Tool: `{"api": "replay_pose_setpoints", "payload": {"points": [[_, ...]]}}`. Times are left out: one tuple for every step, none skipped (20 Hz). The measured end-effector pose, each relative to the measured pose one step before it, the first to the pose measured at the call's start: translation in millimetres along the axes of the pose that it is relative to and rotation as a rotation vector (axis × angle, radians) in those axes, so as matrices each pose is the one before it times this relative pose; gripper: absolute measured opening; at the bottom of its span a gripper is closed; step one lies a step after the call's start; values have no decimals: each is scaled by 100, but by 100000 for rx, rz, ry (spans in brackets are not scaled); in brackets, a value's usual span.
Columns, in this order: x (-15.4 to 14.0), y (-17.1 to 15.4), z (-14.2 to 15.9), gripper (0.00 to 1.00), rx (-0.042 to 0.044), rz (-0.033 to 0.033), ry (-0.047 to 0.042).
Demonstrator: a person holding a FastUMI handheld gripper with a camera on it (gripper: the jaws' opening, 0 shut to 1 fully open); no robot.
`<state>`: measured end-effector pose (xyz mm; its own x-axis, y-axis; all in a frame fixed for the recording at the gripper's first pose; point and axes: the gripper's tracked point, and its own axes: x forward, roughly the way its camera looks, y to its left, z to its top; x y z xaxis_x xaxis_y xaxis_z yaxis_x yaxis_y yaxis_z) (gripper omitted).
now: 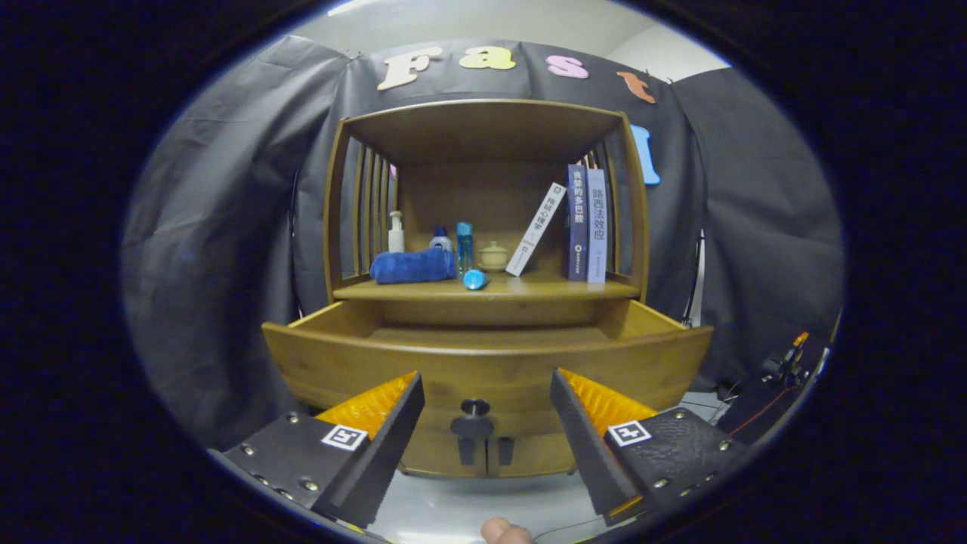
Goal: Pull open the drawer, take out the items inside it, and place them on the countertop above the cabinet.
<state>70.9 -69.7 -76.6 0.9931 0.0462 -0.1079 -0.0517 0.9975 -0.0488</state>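
The wooden cabinet's drawer stands pulled out toward me, and from this angle I cannot see what lies inside it. Its dark round knob sits on the drawer front, between my fingers and a little beyond them. My gripper is open, its fingers spread wide to either side of the knob and holding nothing. On the countertop above the drawer lie a folded blue towel and a blue cylinder on its side.
Behind the towel stand a white pump bottle, a small blue-capped bottle, a blue tube and a small lidded pot. Books lean at the right. A fingertip shows below the fingers. Cables and gear lie at right.
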Motion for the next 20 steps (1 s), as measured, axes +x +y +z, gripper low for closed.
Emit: {"api": "replay_pose_setpoints", "payload": {"points": [[-159, -199, -882, 100, 1757, -121, 850], [23, -240, -699, 100, 2290, 251, 695], [32, -101, -487, 100, 1609, 509, 434], [-4, -354, -284, 100, 1078, -190, -804], [27, -298, -143, 100, 748, -164, -1474], [-25, -202, -228, 100, 318, -33, -1539], [-6, -305, -270, 100, 530, -401, -1004], [113, 0, -372, 100, 1355, 65, -57], [24, 342, -233, 100, 2106, 1172, 511], [-77, 375, 70, 98, 1477, 1285, -29], [-56, 183, 286, 98, 651, 482, -695], [133, 107, 366, 98, 504, 533, -1706], [184, 137, 287, 98, 350, -130, -1169], [238, 69, 32, 98, 386, 397, -540], [320, 247, -93, 98, 346, 556, 130], [155, 112, -146, 98, 258, 205, 322], [295, 146, 151, 98, -78, 447, -320], [294, 149, 45, 98, -497, 0, -314], [266, -31, -22, 98, -59, -443, 163], [163, 111, -166, 98, 452, 307, -122]]}}
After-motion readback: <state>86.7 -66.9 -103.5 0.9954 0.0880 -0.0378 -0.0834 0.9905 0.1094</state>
